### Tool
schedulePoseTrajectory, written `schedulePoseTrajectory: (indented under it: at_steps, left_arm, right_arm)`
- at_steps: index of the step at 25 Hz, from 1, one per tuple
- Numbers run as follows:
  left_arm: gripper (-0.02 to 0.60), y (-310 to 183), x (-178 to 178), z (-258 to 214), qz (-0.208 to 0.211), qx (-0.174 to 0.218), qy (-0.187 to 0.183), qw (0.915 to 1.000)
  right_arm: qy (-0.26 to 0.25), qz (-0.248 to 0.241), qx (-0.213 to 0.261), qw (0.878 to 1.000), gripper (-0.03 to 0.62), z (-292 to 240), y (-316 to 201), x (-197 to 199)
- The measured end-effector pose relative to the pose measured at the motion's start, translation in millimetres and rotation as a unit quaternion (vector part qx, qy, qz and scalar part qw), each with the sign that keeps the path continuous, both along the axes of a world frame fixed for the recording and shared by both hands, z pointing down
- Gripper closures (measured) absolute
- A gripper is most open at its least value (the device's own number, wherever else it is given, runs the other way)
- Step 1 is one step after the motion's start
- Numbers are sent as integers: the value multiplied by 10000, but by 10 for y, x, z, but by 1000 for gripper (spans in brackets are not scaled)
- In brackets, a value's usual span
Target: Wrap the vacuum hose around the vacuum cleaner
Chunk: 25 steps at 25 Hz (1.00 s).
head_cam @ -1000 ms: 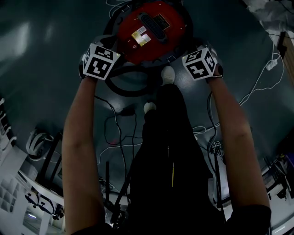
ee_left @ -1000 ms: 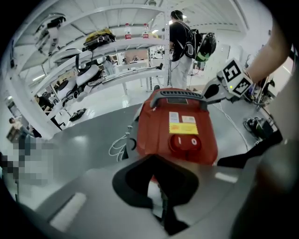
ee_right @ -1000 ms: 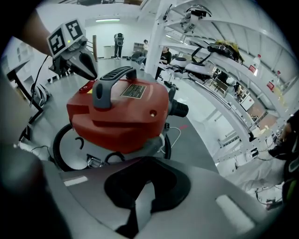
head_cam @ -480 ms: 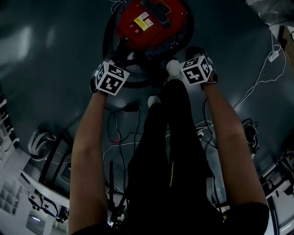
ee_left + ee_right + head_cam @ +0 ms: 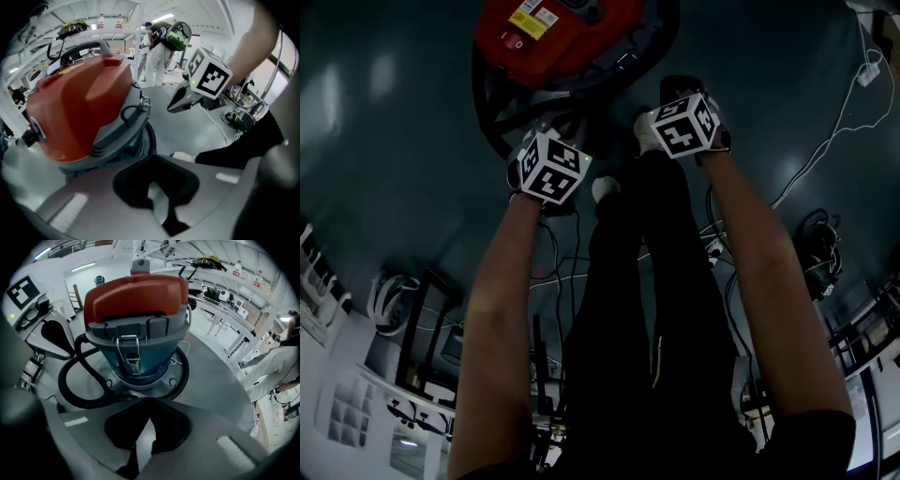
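The vacuum cleaner (image 5: 553, 33) has a red top and a teal-grey drum (image 5: 138, 352), and stands on the dark floor at the top of the head view. Its black ribbed hose (image 5: 70, 380) loops round the base (image 5: 487, 112) on the left. My left gripper (image 5: 154, 187) is shut and empty, low beside the drum, its marker cube (image 5: 551, 169) just below the hose loop. My right gripper (image 5: 149, 423) is also shut and empty. It faces the drum's latch (image 5: 127, 355), with its cube (image 5: 682, 127) to the right of the base.
My black-clad legs (image 5: 647, 281) and white shoes (image 5: 605, 187) stand between the two arms. Loose cables (image 5: 834, 122) trail over the floor at right and below. Racks and shelving (image 5: 356, 412) line the lower left. People in white coats (image 5: 276, 362) stand farther off.
Both cubes have dropped from beside the red top to the vacuum's base, the left one shifting right toward my legs. The vacuum has slid up the head view. Neither gripper took hold of anything.
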<state>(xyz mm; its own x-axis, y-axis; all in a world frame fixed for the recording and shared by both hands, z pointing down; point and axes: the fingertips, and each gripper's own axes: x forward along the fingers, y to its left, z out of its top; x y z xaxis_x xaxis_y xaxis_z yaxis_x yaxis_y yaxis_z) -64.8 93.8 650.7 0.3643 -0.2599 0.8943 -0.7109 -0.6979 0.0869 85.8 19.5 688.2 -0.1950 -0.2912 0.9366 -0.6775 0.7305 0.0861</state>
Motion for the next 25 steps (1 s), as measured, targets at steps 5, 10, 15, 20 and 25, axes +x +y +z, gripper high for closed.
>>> schedulePoseTrajectory:
  at_steps: [5, 10, 15, 20, 25]
  left_arm:
    - [572, -14, 410, 344, 230, -70, 278, 9993]
    - [572, -82, 715, 629, 535, -102, 326, 9980]
    - [572, -119, 1102, 801, 494, 30, 416, 9979]
    - [572, -136, 1330, 1084, 450, 23, 432, 9980]
    - [571, -227, 1474, 1471, 365, -16, 328, 9988]
  right_arm:
    - [2, 327, -153, 9993, 597, 347, 47, 184]
    - [-102, 767, -184, 9968, 597, 522, 99, 369]
    - [-284, 1014, -136, 9943, 597, 596, 166, 550]
    - [-442, 1257, -159, 9910, 597, 672, 237, 669]
    - [-638, 1424, -226, 9875, 597, 938, 258, 731]
